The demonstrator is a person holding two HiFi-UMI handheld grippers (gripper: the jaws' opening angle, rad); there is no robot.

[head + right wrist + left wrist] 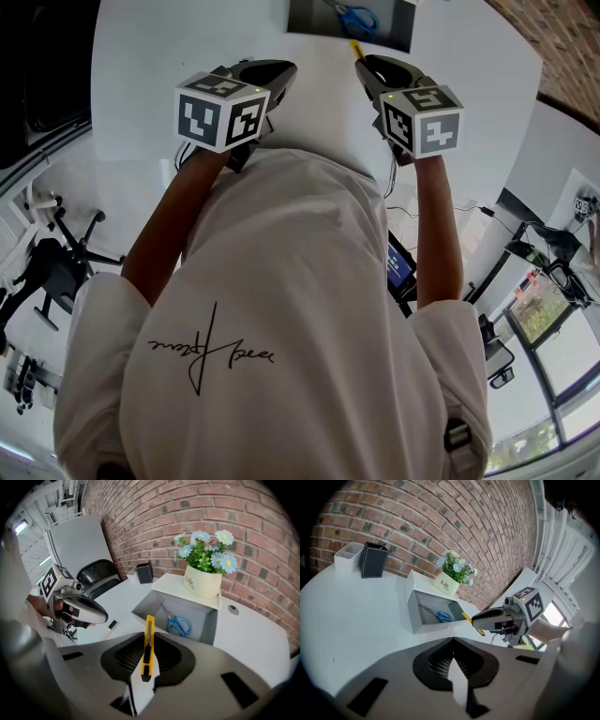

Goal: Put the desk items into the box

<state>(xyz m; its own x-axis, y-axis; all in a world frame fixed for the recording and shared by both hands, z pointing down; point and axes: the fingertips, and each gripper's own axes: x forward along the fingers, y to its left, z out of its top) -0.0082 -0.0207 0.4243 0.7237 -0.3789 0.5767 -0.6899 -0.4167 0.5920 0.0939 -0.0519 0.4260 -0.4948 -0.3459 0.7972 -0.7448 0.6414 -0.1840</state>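
My right tool [368,66] is clamped on the yellow knife [148,648], and my left tool [452,641] is closed, empty. I should bring the knife above the box [206,620], then release it low.

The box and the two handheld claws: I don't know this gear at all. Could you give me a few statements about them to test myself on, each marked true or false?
1. The right gripper holds a yellow knife. True.
2. The box is empty. False: scissors with blue handles lie in it.
3. The flower pot stands inside the box. False: it stands on the white flap behind the opening.
4. The left gripper holds nothing. True: its jaws are together with nothing between them.
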